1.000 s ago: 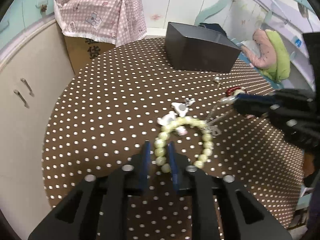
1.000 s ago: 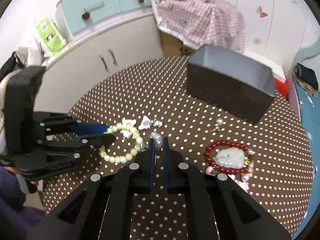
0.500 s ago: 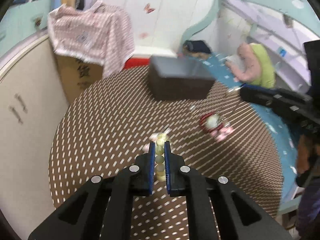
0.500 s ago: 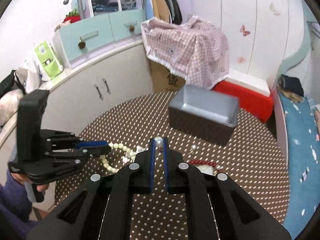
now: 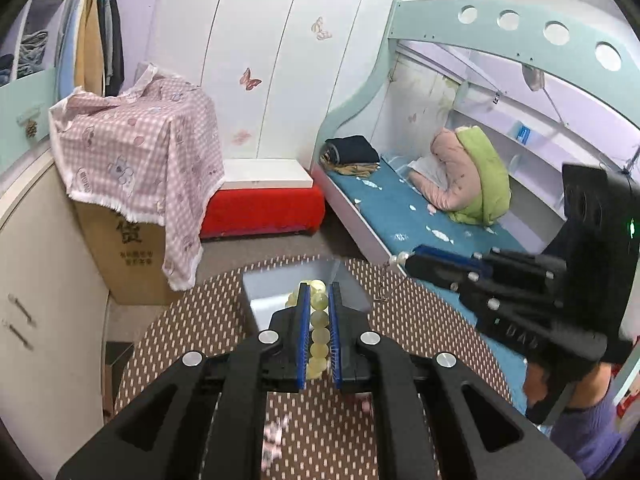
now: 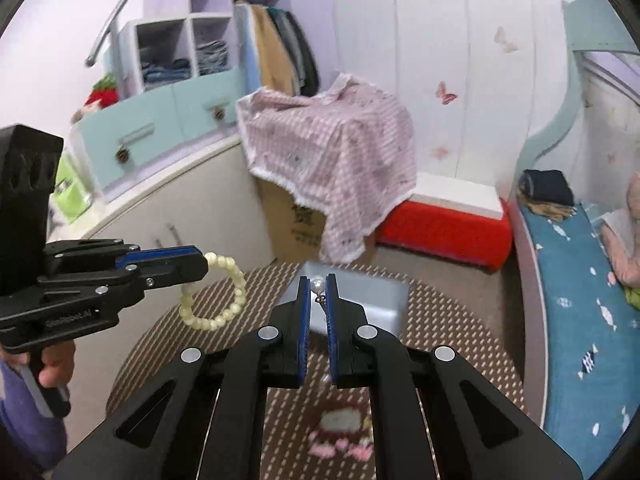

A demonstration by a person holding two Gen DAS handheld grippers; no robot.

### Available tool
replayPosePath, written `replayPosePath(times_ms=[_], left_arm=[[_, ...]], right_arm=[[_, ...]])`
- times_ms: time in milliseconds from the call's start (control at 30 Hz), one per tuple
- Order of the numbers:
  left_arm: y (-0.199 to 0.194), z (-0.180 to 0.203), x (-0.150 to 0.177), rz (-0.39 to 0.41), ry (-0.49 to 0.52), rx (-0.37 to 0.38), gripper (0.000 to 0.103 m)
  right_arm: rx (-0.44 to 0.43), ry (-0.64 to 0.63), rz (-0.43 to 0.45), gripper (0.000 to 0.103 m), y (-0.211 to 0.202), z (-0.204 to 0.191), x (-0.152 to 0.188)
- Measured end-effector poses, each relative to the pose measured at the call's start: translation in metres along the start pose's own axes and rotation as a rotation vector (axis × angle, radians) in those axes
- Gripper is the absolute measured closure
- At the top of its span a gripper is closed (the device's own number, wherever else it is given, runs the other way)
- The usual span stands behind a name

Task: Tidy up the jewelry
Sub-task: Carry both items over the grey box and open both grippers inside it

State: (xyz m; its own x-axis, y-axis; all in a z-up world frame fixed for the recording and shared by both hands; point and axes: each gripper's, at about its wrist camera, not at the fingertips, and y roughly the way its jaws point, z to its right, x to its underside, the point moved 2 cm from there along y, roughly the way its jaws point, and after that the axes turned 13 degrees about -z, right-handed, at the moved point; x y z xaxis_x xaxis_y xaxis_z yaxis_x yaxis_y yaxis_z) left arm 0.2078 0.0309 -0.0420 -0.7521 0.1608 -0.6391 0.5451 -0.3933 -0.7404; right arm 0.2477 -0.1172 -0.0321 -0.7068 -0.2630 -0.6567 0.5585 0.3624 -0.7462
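While both tools are raised above the polka-dot table (image 6: 460,320), each carries one piece of jewelry toward the grey box (image 6: 372,296) at the table's far side. The left gripper (image 5: 319,296) is closed on the pale bead bracelet (image 5: 320,328), the beads pinched in a column between its blue pads; in the right wrist view most of the loop hangs free below and beyond the jaws, which suggests a grip on one short arc only, adequate for carrying but liable to swing. The right gripper (image 6: 318,286) is closed almost fully on a pearl earring (image 6: 317,285), the pearl sitting at the very tip with its small metal fitting just beneath. So shallow a hold appears chosen to let the piece drop cleanly on release, though it leaves little margin against slipping. From the left wrist view the bracelet lines up over the open box, so the deposit step seems near. A red bead bracelet (image 6: 340,424) lies blurred on the table below the right gripper, not yet collected; the task is judged partly done.
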Motion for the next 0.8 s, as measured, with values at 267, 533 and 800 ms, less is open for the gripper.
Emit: replayPosePath(times_ms=[267, 533, 800], left_arm=[[0.076, -0.024, -0.037, -0.108, -0.069, -0.017, 0.096], [0.155, -0.043, -0.015, -0.269, -0.12, -0.028, 0.095], [0.171, -0.044, -0.005, -0.302, -0.133, -0.026, 0.095]], right_arm=[[0.013, 0.066, -0.042, 0.095, 0.05, 0.022, -0.02], [0.01, 0.093, -0.145, 0.095, 0.109, 0.029, 0.0], [-0.017, 0.146, -0.218, 0.095, 0.141, 0.041, 0.018]])
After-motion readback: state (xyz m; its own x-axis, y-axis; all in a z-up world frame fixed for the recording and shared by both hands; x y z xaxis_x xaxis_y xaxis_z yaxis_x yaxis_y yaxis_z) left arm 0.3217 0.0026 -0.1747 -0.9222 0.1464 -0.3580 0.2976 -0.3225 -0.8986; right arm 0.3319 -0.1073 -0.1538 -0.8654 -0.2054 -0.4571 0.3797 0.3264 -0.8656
